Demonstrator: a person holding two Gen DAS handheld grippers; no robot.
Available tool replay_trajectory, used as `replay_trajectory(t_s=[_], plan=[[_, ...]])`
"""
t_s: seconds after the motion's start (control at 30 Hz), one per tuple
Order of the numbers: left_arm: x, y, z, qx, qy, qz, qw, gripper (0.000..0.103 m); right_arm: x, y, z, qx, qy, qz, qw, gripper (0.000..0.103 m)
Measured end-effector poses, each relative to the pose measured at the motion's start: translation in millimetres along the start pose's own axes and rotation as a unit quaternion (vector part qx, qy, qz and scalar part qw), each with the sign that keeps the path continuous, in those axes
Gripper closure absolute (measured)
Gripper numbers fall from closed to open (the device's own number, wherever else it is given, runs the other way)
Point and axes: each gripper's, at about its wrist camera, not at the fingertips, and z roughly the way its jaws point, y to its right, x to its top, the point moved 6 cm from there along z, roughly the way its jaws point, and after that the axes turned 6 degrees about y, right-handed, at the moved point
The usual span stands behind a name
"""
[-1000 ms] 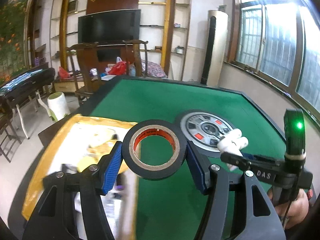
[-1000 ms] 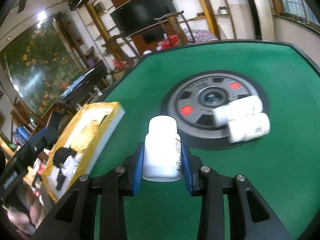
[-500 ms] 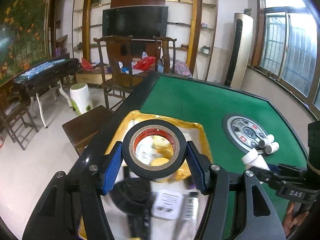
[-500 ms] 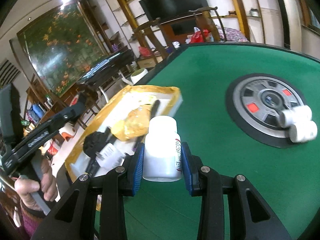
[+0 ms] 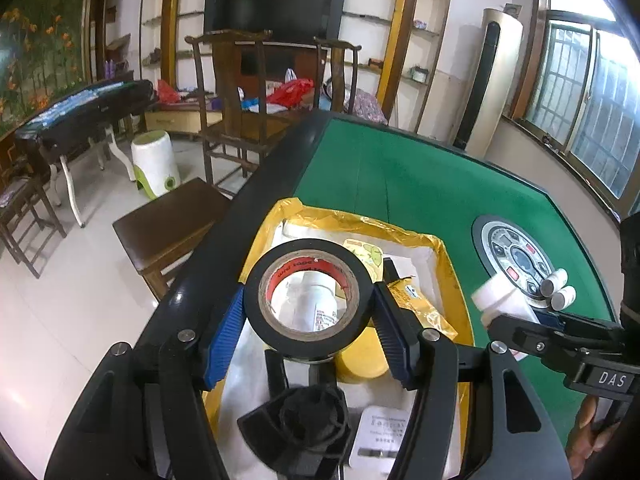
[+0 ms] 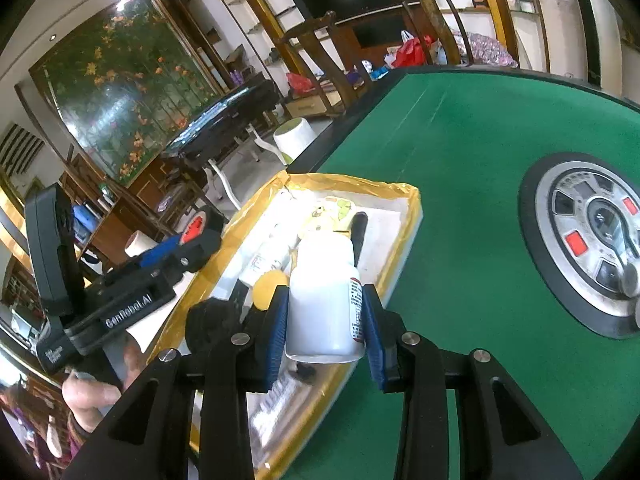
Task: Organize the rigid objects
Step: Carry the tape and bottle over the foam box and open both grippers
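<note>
**Tape roll and pill bottle carried over the yellow-rimmed tray**

Left gripper (image 5: 309, 312): jaws part-way apart, blue pads pressed on both sides of a black tape roll (image 5: 308, 300), red core label facing the camera. The roll hangs above the tray (image 5: 438, 245), clear of its contents.

Right gripper (image 6: 323, 322): jaws narrow, clamped on an upright white pill bottle (image 6: 322, 300), printed label toward its 3 o'clock side. In the left wrist view the same bottle shows at 3 o'clock, near the tray's right rim.

Tray contents, nearest first, left wrist view:
- black bundled item (image 5: 308, 420), at 6 o'clock, identity unclear;
- white adapter-like block (image 5: 380, 432), at 5 o'clock;
- yellow round lid or tin (image 5: 360, 356), under the roll;
- white bottle lying flat (image 5: 316, 300), seen through the roll's hole;
- yellow sachets (image 5: 416, 300) at 2 o'clock.

Beyond: green felt table (image 5: 420, 184); round dial panel (image 5: 516, 260) at 2 o'clock, with two small white bottles (image 5: 558, 286) lying on its near edge, not yet collected.

Risks, as judged:
- Tray is crowded; a roll let go here would likely land on the lying bottle or the tin and roll off.
- Bottle sits near the rim; released too far right, it could tip onto the felt.
- Both grippers crowd one tray and could knock each other.
</note>
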Motion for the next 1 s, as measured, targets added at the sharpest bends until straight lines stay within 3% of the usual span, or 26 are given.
replay_trajectory(t_s=[0.3,0.53,1.0], plan=[[5.7,0.7,40.4,0.005,-0.054,0.018,0.9984,0.042,22.3,13.1,40.3,-0.026,-0.015,0.023,0.999,0.071],[0.1,-6.5,56.7,0.0,-0.08,-0.002,0.9968,0.042,21.7,21.3,61.9,-0.046,-0.03,0.032,0.998,0.072],[-1.0,-2.0,53.9,-0.002,-0.092,-0.004,0.9958,0.042,18.9,25.2,60.6,-0.055,-0.035,0.037,0.997,0.072]])
